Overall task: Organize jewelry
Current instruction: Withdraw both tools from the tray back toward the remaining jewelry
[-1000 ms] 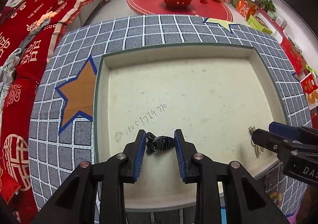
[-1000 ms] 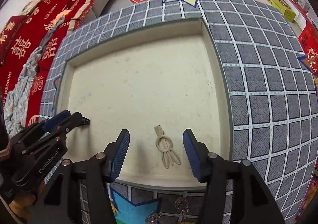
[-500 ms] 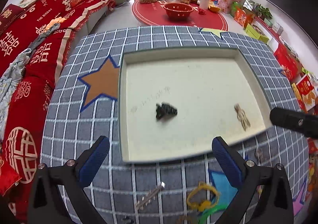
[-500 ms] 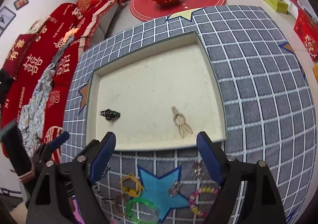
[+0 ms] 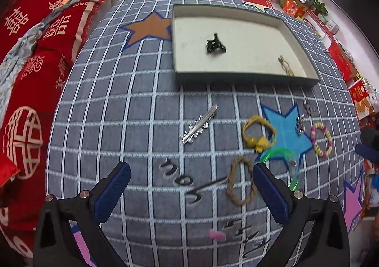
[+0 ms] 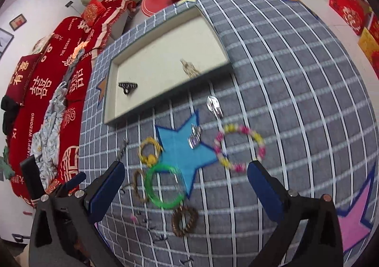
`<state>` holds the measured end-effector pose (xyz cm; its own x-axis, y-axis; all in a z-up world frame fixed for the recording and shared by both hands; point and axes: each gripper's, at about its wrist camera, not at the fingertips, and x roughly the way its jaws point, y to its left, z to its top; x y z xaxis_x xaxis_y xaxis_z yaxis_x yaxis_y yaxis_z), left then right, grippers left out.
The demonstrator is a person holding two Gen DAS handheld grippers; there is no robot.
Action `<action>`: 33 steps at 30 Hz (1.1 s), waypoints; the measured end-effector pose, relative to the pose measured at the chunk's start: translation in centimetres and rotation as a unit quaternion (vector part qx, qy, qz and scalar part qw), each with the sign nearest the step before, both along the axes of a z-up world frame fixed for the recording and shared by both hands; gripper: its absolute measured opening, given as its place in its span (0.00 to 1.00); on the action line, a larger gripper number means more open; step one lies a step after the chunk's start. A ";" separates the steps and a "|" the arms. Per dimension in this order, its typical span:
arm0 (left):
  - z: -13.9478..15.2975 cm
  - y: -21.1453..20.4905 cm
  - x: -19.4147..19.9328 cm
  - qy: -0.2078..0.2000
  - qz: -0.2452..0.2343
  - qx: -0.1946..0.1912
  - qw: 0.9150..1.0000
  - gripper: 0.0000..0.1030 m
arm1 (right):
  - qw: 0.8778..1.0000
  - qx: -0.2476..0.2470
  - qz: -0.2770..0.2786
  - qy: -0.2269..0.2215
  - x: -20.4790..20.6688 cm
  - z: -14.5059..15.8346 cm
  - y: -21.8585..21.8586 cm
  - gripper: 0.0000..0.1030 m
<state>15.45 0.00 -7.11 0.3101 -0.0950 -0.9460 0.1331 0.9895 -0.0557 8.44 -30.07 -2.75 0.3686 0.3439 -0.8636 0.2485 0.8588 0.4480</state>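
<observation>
Two wide tools, left (image 5: 189, 186) empty, right (image 6: 184, 186) opening, over braided bracelets (image 5: 240, 180).

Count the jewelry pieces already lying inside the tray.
2. A black hair claw lies near the middle of the tray, and a pale beige clip lies close to the tray's near right corner. Nothing else shows inside.

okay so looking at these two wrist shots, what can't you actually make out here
- Small dark pieces on the mat, left wrist view: motion blur, so their type is unclear.
- Beige item in the tray, right wrist view: too small and smeared to identify.
- Green bangle, left wrist view: partly behind a finger of the left tongs.
- Right tongs, left wrist view: cut off by the frame edge.
</observation>
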 end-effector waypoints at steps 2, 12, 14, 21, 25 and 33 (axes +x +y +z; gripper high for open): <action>-0.3 0.4 -1.1 0.001 0.003 -0.003 1.000 1.00 | 1.000 -0.011 -0.004 0.017 -1.5 -0.6 -0.1 1.00; -2.5 0.4 -3.3 0.016 -0.015 0.012 1.000 1.00 | 0.996 -0.053 -0.014 0.075 -6.7 -3.4 1.0 1.00; -2.9 0.4 -3.4 0.024 -0.019 0.011 0.999 1.00 | 0.996 -0.049 -0.013 0.080 -7.3 -3.9 1.5 1.00; -3.7 0.3 -3.5 0.030 -0.018 0.001 0.999 1.00 | 0.993 -0.039 -0.012 0.107 -7.9 -5.6 3.7 1.00; -4.0 -0.2 -3.0 0.027 -0.028 0.003 0.999 1.00 | 0.991 -0.058 -0.014 0.117 -7.6 -6.0 5.1 1.00; -4.4 -1.4 -1.6 0.016 -0.049 0.013 0.999 1.00 | 0.991 -0.068 -0.022 0.117 -6.5 -6.4 7.0 0.93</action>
